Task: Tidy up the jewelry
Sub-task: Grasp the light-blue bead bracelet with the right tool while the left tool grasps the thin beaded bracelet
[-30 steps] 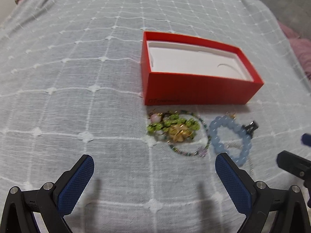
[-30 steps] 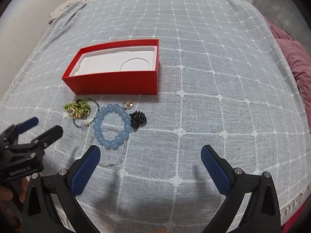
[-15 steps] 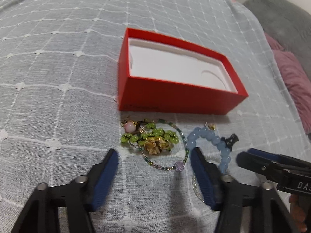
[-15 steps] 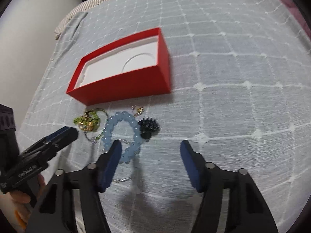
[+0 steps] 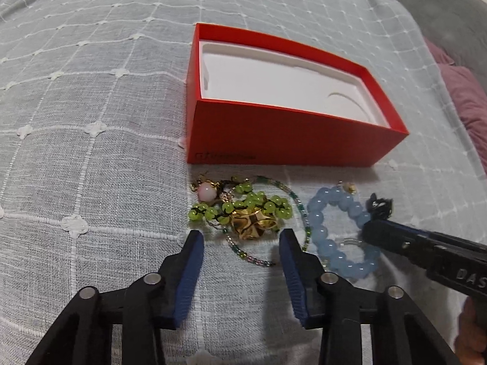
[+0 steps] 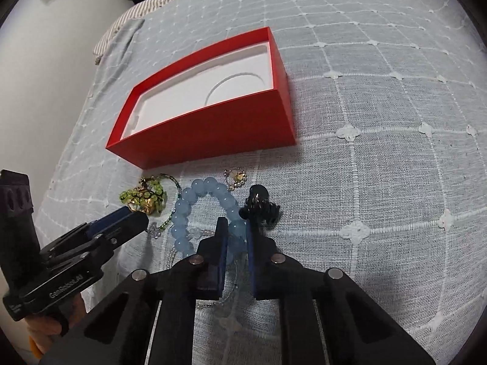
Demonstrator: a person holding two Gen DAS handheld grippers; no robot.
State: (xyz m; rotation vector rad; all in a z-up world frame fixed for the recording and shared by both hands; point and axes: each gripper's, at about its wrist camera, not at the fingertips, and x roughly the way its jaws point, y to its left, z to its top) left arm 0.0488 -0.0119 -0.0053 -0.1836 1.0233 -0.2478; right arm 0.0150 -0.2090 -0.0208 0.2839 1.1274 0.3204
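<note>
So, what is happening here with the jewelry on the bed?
A person holds a gripper in each hand over jewelry lying before an empty red box. The right gripper has just been closing and now pinches the blue bead bracelet. The left gripper, half closed, straddles the gold and green-bead piece without touching it.

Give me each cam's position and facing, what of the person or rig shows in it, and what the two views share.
Left wrist: on the left gripper, angled down over its two blue fingers at the green bead and gold jewelry pile in front of the red box; the right gripper comes in from the right edge.
Right wrist: on the right gripper, angled down at the blue bead bracelet, with beads between its nearly shut fingers; the left gripper sits lower left, a hand beneath it.
Shared: box, bracelet, pile, black hair claw, checked grey cloth.
</note>
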